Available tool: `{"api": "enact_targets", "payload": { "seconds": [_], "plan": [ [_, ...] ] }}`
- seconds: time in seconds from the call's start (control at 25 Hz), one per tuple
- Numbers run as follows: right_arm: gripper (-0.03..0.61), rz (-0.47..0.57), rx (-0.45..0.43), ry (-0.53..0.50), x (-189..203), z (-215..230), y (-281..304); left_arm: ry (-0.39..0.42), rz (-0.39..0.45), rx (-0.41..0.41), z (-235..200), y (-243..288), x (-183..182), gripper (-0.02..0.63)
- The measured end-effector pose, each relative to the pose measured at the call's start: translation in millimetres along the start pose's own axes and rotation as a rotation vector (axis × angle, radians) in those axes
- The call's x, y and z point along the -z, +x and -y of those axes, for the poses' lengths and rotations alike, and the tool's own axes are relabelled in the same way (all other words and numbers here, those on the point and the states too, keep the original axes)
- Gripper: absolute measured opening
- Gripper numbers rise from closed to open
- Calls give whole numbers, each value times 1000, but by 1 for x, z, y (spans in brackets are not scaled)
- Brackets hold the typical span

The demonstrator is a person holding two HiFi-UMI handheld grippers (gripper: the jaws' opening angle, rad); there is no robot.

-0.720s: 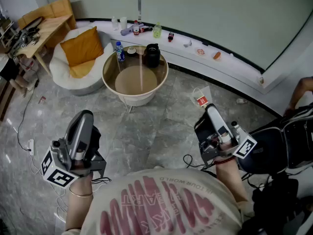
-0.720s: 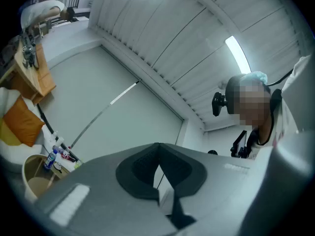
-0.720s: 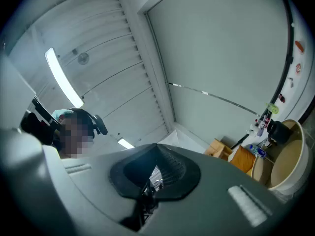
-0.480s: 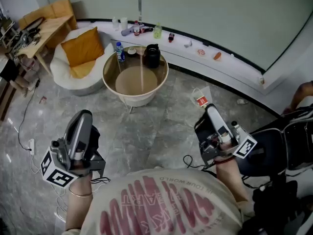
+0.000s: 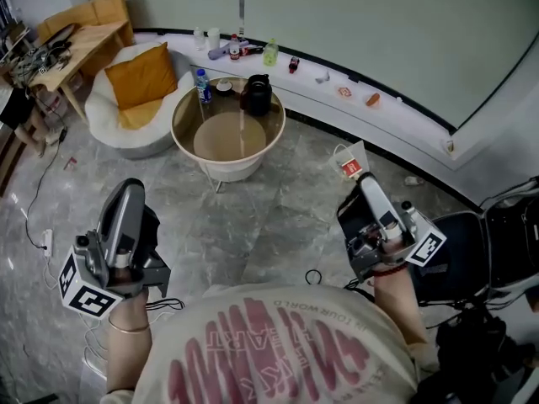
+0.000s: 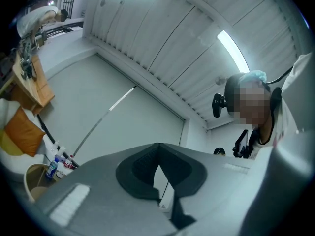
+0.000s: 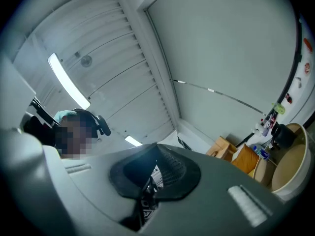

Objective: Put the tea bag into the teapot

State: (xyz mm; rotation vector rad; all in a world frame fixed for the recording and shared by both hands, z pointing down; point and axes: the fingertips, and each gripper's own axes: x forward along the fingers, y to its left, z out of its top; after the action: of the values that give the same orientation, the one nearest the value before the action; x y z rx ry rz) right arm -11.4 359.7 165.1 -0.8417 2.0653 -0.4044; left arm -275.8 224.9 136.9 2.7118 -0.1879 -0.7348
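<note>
The black teapot (image 5: 256, 96) stands at the far edge of a round glass table (image 5: 194, 112), well ahead of both grippers. In the head view my right gripper (image 5: 363, 182) is shut on the tea bag (image 5: 349, 163), a white packet with a red label that sticks out past the jaw tips above the floor. In the right gripper view the tea bag (image 7: 170, 138) shows between the closed jaws, with the teapot (image 7: 279, 134) far off at the right. My left gripper (image 5: 130, 190) is held low at the left, shut and empty.
A water bottle (image 5: 202, 85) and a small cup stand beside the teapot. A white armchair with an orange cushion (image 5: 145, 76) sits left of the table, a wooden desk (image 5: 72, 45) beyond it. Small bottles line the curved ledge (image 5: 337, 78). A black chair (image 5: 472, 247) is at my right.
My left gripper has dropped lower and to the left. The right gripper still holds the tea bag in much the same place. The view has shifted slightly, so the table sits a little further left.
</note>
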Motion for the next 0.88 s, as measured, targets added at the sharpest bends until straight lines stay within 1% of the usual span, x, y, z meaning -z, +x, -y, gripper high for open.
{"api": "enact_targets", "payload": {
  "seconds": [0.08, 0.2, 0.36, 0.52, 0.68, 0.76, 0.88],
  "plan": [
    [8, -6, -9, -12, -2, 1, -1, 12, 6, -6, 0, -1, 2, 12],
    [8, -9, -18, 1, -2, 0, -8, 19, 3, -13, 5, -1, 9, 12],
    [8, -28, -20, -5, -1, 6, -20, 19, -8, 10, 5, 12, 25, 12],
    [8, -24, 16, 2, 1, 10, -32, 0, -26, 40, 2, 31, 39, 12],
    [8, -11, 60, 0, 3, 9, -45, -3, -74, 70, 8, 42, 53, 12],
    [8, -9, 74, -4, 1, 18, -42, -16, -83, 73, -3, 48, 55, 12],
    [8, -27, 124, -42, -6, 53, -30, -48, -83, 76, -44, 66, 52, 12]
  ]
}}
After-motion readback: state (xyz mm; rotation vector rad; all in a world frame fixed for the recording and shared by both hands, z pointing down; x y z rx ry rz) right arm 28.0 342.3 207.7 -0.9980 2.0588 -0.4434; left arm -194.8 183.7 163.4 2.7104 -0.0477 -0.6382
